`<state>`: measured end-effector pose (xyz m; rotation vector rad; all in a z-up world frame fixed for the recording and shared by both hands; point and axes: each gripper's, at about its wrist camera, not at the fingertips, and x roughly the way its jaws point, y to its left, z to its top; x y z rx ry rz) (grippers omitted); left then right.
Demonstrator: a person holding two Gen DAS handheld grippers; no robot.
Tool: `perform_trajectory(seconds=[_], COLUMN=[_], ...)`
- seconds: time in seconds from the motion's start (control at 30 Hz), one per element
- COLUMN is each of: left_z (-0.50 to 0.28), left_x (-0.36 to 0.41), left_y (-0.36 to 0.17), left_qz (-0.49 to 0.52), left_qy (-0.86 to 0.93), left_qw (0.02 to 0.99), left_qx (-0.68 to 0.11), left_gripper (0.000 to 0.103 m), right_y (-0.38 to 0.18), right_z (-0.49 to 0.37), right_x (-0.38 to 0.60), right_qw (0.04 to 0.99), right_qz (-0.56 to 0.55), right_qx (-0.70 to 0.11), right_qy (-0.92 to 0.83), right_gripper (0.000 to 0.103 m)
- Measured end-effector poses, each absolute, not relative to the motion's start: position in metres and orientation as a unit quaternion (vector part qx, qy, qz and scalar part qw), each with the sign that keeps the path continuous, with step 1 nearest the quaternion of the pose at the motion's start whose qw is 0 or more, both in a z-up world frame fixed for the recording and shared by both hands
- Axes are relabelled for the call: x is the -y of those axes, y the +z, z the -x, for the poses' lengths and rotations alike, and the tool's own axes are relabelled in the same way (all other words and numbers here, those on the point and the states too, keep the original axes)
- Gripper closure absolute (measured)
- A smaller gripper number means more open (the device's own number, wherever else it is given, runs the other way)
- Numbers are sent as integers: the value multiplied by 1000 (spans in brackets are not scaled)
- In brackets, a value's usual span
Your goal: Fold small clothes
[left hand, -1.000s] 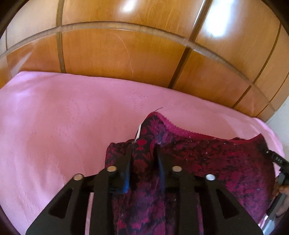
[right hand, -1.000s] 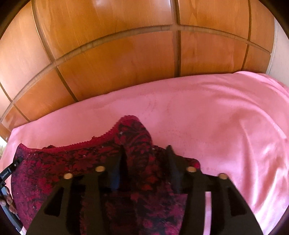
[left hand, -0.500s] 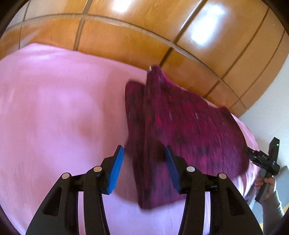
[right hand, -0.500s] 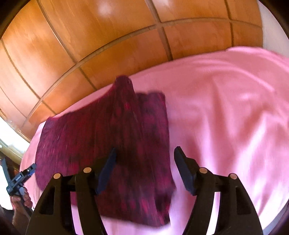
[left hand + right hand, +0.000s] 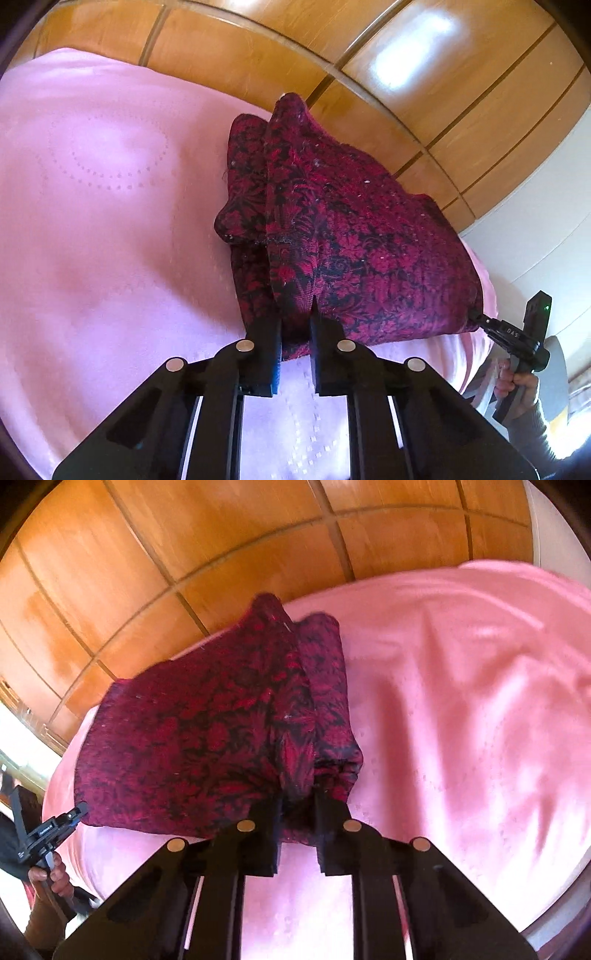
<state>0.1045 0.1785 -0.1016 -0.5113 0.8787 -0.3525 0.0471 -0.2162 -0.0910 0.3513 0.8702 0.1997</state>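
Left gripper [image 5: 295, 325]: matte black plastic, two flat fingers [image 5: 266, 343] with a blue pad edge, four round silver rivets on angular arms with cut-out slots. Right gripper [image 5: 297, 808]: same black build. Seen from the side, it bears white lettering and a green light; grey sleeve [image 5: 539, 432].

garment [image 5: 332, 229] lies on bedspread [image 5: 110, 221] — wooden panelling [image 5: 258, 55] behind.

Glossy wooden panelling [image 5: 229, 51] behind a pink bedspread [image 5: 96, 206].
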Motion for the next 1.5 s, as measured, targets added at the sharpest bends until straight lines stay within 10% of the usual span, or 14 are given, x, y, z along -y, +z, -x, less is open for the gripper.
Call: perform_trajectory(seconds=[0.47, 0.57, 0.67, 0.83, 1.13, 1.23, 1.5], left_z=[-38, -48, -65, -109, -185, -198, -188], left_x=[-185, -195, -200, -195, -184, -172, -129], left_y=[-86, -78, -67, -54, -63, -64, -67], left_qz=[222, 241, 237, 229, 212, 178, 38], left_qy=[-175, -173, -163, -156, -119, -100, -24], left_qw=[850, 854, 866, 876, 869, 878, 917], left_qx=[-444, -427, -409, -396, -430, -432, -397], left_gripper=[91, 84, 82, 82, 82, 87, 88], right_y=[-98, -84, -63, -52, -88, -90, -112], right_z=[12, 3, -17, -71, -167, -176, -182], right_x=[228, 237, 242, 224, 207, 199, 190], right_qw=[862, 872, 892, 903, 882, 882, 896], right_qz=[-177, -188, -194, -169, -155, -135, -72], right_qx=[-460, -436, -395, -383, -440, -444, -436], right_qy=[122, 120, 103, 93, 65, 77, 35], right_gripper=[89, 79, 45, 41, 42, 77, 82])
